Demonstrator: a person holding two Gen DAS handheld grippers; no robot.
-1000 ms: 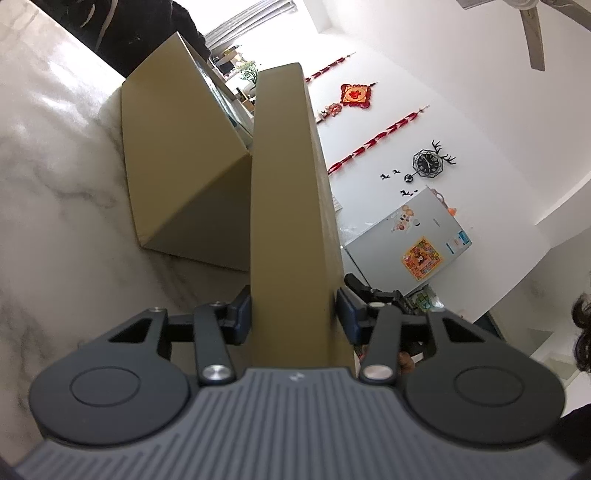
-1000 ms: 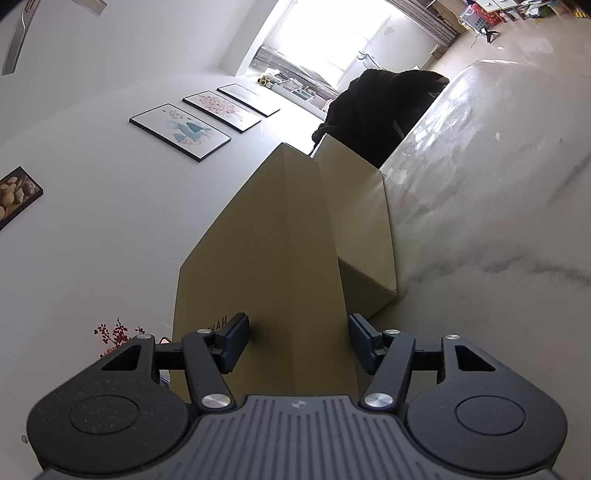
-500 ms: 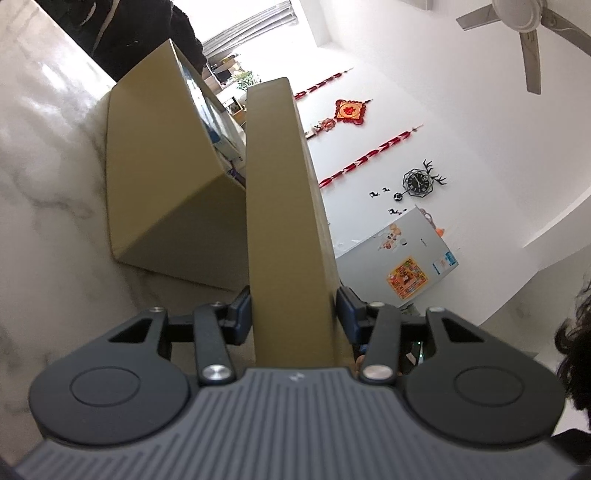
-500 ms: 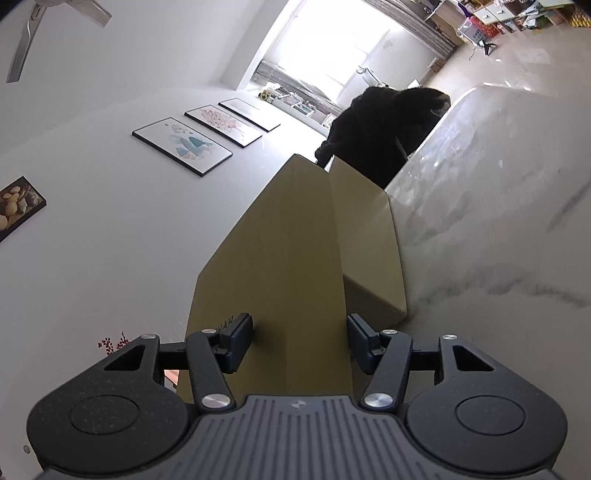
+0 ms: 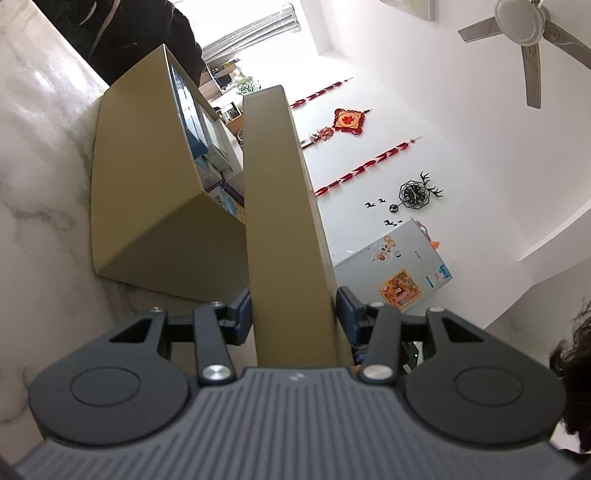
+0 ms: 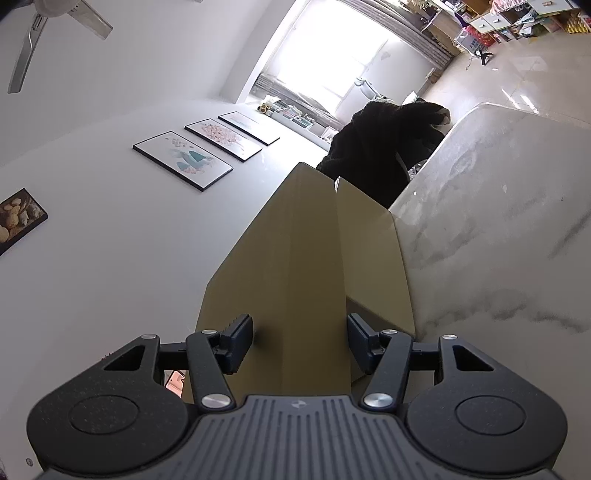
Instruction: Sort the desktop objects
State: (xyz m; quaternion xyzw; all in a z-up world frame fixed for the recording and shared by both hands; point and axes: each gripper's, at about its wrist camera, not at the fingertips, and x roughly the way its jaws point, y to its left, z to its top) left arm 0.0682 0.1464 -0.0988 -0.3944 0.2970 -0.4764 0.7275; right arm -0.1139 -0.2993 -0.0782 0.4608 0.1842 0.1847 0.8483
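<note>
Both views are rolled sideways, so the marble desk [image 5: 40, 206] runs up one side of each pic. No brand or label reads clearly anywhere: the boxes inside the open cardboard box [image 5: 144, 177] show blue and white faces w/ print too small to make out, and the poster on the grey fridge [image 5: 400, 290] is just orange-yellow blur. Wall clock [image 5: 413, 194] digits unreadable.

Left gripper [image 5: 294, 314]: jaws closed fairly narrow, pads pressed on both faces of a cardboard flap [image 5: 280, 206] of that box. Box sits on the desk near its far edge, by a person in a dark top [image 5: 129, 33].

Right gripper [image 6: 300, 341]: jaws about half open around another flap [image 6: 295, 266] of the same box; left pad seems to sit against the cardboard, right pad's contact is hidden behind the flap edge, so can't tell if it truly grips.

Box bottom and most of its contents are hidden by flaps. Dark hair is cut off at the right edge of the left view.
</note>
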